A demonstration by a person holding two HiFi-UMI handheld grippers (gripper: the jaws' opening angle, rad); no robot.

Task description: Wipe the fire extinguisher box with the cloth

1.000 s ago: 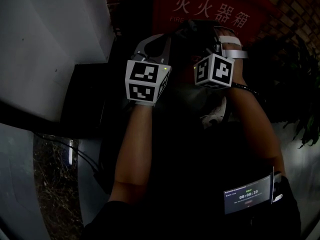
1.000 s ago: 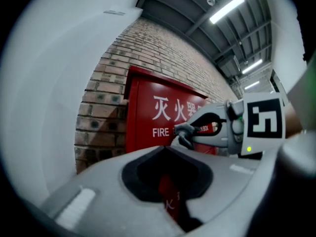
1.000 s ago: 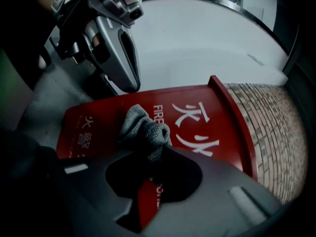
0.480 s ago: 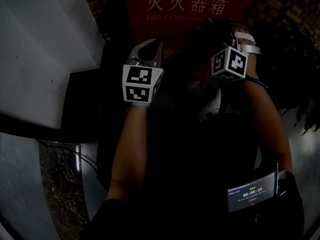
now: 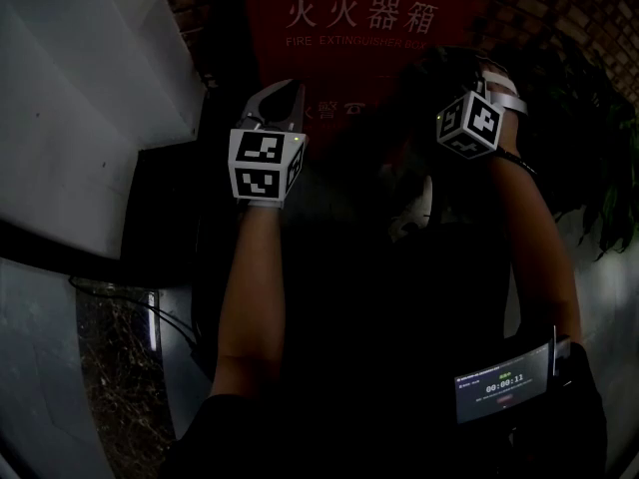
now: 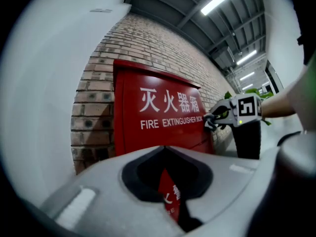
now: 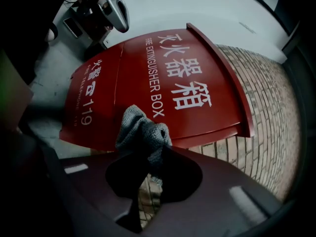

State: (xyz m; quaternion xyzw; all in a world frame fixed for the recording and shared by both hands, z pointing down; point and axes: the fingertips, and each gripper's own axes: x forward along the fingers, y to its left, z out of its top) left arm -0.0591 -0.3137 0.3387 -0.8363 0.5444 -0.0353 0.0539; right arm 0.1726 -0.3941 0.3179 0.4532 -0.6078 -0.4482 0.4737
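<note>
Right gripper view: fire extinguisher box [image 7: 163, 83] red across mid-frame; grey cloth [image 7: 140, 132] bunched before its lower edge, clamped in right gripper [image 7: 148, 157]. Lifted closer over the last second, so wiping likely imminent. Left gripper [image 5: 278, 103], head view upper left, closed, empty.

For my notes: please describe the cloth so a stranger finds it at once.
Find the red fire extinguisher box against the brick wall. Before its face, the right tool pinches a crumpled grey cloth, the only soft thing there.

Brick wall [image 6: 94, 107] (plant [image 5: 589, 128] alongside) under ceiling lights [image 6: 217, 0].
</note>
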